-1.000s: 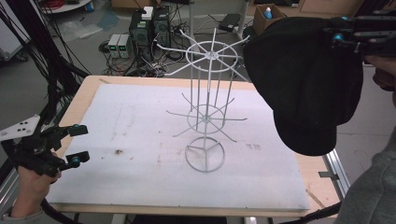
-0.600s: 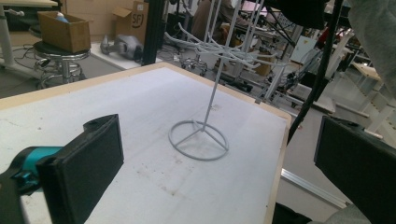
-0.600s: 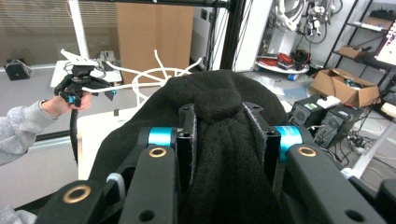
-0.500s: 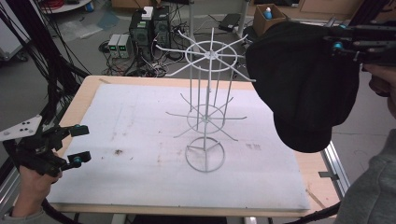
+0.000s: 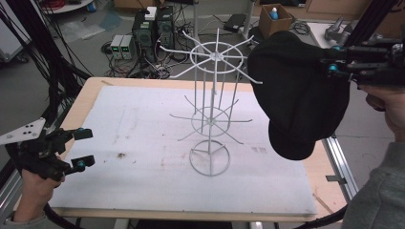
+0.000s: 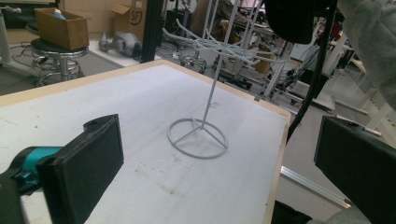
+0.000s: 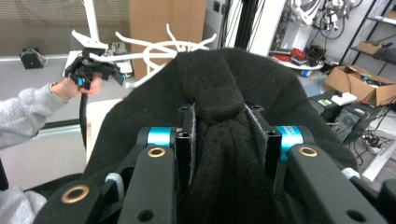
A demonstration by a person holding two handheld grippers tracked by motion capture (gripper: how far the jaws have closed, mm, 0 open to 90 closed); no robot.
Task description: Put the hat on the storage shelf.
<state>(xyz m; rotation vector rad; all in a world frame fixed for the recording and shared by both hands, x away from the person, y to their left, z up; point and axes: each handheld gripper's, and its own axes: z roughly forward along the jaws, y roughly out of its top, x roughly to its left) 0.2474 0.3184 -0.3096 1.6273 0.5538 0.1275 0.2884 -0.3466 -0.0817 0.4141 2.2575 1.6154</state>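
**Black hat held aloft beside the wire rack**

The right gripper (image 5: 334, 62) reaches in level from the right of the white wire rack (image 5: 210, 119), up at the height of the rack's top ring, the person's hand behind it; its jaws are clamped on a bunched fold of the black hat (image 5: 298, 95), which hangs down from them in the air, just right of the rack's upper spokes and clear of the table; the right gripper view shows the fabric pinched tight between the two jaws. The left gripper (image 5: 81, 148) sits low, well to the left of the rack near the table's (image 5: 143, 191) front left corner, held in a fist, its jaws spread wide with nothing between them. Against half a second ago, the hat has drifted slightly left, closer to the rack's top ring; the left gripper has barely shifted. In the left gripper view, a cardboard box (image 6: 135, 18) far behind the rack carries letters that look like "SF"; I cannot be sure.
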